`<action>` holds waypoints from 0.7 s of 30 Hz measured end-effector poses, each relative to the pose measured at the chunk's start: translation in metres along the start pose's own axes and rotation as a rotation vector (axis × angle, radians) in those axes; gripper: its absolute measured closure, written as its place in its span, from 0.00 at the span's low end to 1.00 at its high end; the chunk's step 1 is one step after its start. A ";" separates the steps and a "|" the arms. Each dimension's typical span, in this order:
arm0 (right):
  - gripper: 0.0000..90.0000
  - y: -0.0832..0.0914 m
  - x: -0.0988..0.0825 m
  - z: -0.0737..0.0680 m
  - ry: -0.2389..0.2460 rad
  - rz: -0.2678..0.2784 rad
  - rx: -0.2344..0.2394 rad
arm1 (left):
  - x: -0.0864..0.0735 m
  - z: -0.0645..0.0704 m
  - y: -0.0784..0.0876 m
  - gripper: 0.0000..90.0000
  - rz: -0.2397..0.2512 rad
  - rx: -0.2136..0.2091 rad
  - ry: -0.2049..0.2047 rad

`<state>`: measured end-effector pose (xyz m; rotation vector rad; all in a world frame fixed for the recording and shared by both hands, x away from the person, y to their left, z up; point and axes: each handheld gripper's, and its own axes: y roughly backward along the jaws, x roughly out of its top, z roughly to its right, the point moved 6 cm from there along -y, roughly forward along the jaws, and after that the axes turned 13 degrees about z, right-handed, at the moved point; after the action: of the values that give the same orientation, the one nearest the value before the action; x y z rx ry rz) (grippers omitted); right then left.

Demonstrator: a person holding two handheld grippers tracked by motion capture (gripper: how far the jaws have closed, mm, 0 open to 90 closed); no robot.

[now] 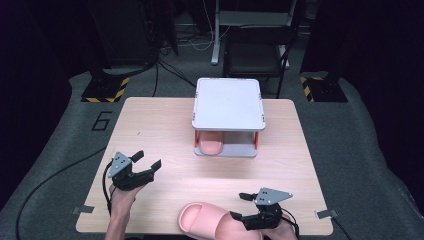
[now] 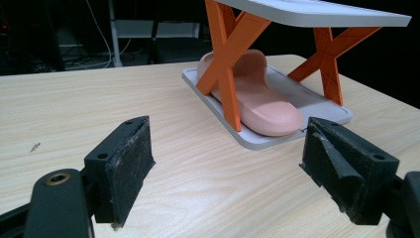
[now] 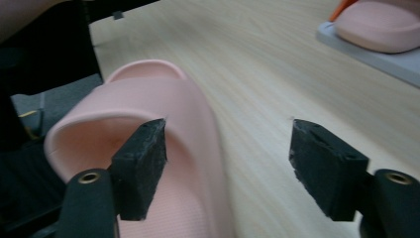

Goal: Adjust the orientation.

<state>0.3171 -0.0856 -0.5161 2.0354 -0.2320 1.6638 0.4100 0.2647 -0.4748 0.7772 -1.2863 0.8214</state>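
A pink slipper (image 1: 205,220) lies at the table's near edge, toe pointing left. My right gripper (image 1: 238,206) is at its heel end. In the right gripper view its left pad (image 3: 141,166) sits inside the slipper (image 3: 163,104) under the strap, and the other pad stands apart over bare wood. The right gripper (image 3: 228,168) is open with the slipper's side wall between the jaws. A second pink slipper (image 1: 212,146) rests on the lower shelf of a white rack (image 1: 228,102) with orange legs. My left gripper (image 1: 148,159) is open and holds nothing, aimed at that slipper (image 2: 262,104).
The wooden table (image 1: 160,125) has bare room between the rack and both grippers. The rack's grey base tray (image 2: 322,106) reaches toward the right side. A chair and a desk frame stand behind the table, and cables trail over the floor at the left.
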 end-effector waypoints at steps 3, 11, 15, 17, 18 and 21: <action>0.43 -0.007 -0.006 -0.006 0.013 -0.024 0.046 | 0.001 0.002 -0.001 0.21 0.013 -0.001 0.001; 0.60 -0.036 -0.014 -0.017 0.081 -0.127 0.093 | 0.001 -0.001 0.000 0.21 0.007 0.004 0.003; 0.76 -0.048 -0.014 -0.013 0.102 -0.166 0.083 | 0.001 -0.003 0.002 0.22 0.007 0.007 0.003; 0.83 -0.049 -0.013 -0.008 0.119 -0.181 0.072 | 0.001 -0.005 0.003 0.22 0.003 0.011 0.002; 0.83 -0.050 -0.012 -0.007 0.113 -0.178 0.061 | 0.001 -0.005 0.002 0.22 0.008 0.014 0.003; 0.85 -0.050 -0.009 0.002 0.126 -0.181 0.011 | 0.001 -0.005 0.003 0.22 0.008 0.014 0.002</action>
<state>0.3382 -0.0451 -0.5385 1.8902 0.0045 1.6743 0.4104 0.2705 -0.4744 0.7818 -1.2839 0.8384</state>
